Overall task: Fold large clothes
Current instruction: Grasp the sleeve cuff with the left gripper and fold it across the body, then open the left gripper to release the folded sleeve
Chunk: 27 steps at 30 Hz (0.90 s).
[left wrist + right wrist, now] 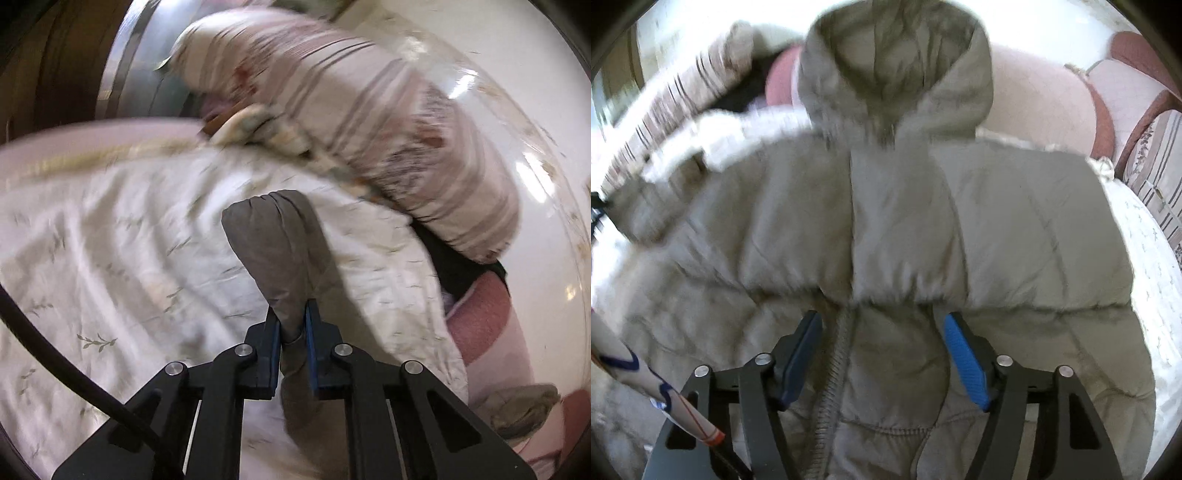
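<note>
A grey-brown hooded puffer jacket [905, 221] lies spread front-up on a bed, hood [894, 74] at the far end, zipper [831, 369] running down the middle. My right gripper [882, 321] is open, its jaws wide apart just above the jacket's lower front. In the left wrist view my left gripper [292, 314] is shut on a sleeve of the jacket [273, 243], whose cuff end sticks up past the fingers, lifted over the white bedsheet [110, 240].
A striped floral pillow [369, 122] lies at the bed's far side, also in the right wrist view [665, 110]. A pink cushion [480, 314] and a dark item [458, 269] lie beside it. A striped pillow [1156, 166] sits at right. A black cable [55, 354] crosses at left.
</note>
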{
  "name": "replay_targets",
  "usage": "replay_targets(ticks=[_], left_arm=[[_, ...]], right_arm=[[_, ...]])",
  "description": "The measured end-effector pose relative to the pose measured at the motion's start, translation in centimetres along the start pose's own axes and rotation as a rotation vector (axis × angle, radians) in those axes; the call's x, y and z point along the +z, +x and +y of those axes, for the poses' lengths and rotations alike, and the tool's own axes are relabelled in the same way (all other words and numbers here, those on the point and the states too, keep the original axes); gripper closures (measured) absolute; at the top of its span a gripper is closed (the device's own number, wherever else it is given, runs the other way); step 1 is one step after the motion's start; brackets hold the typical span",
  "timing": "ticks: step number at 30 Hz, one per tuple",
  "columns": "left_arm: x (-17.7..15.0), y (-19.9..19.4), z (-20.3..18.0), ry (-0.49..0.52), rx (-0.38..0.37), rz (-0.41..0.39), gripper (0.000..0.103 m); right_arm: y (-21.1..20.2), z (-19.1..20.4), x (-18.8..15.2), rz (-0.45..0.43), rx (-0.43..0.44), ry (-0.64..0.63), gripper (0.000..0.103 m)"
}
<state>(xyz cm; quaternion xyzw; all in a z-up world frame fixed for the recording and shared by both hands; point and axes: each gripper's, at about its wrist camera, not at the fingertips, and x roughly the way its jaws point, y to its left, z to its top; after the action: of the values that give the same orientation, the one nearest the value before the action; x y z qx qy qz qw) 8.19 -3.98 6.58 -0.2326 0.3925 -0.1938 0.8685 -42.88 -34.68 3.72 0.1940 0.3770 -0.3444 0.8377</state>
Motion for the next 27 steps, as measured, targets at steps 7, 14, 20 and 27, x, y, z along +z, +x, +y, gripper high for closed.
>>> replay_targets(ticks=[7,14,20,27], left_arm=[[-2.3,-5.9,-9.3,0.198,-0.140,-0.051,0.092],[-11.4,-10.8,-20.8,0.491,-0.316,-0.007,0.092],[-24.1,-11.5,-27.5,0.757,-0.404,0.152,0.092],[-38.0,-6.5,-28.2,0.978,-0.252,0.391,0.089]], right_arm=[[3.0,-1.6,-0.9,0.193,-0.078,0.027,0.024],[-2.0,-3.6,1.2,-0.003,-0.016,0.126,0.025],[-4.1,-7.9,1.6,-0.054,0.021,0.322,0.025],[-4.9,-10.9,1.0,-0.077,0.065,0.450,0.025]])
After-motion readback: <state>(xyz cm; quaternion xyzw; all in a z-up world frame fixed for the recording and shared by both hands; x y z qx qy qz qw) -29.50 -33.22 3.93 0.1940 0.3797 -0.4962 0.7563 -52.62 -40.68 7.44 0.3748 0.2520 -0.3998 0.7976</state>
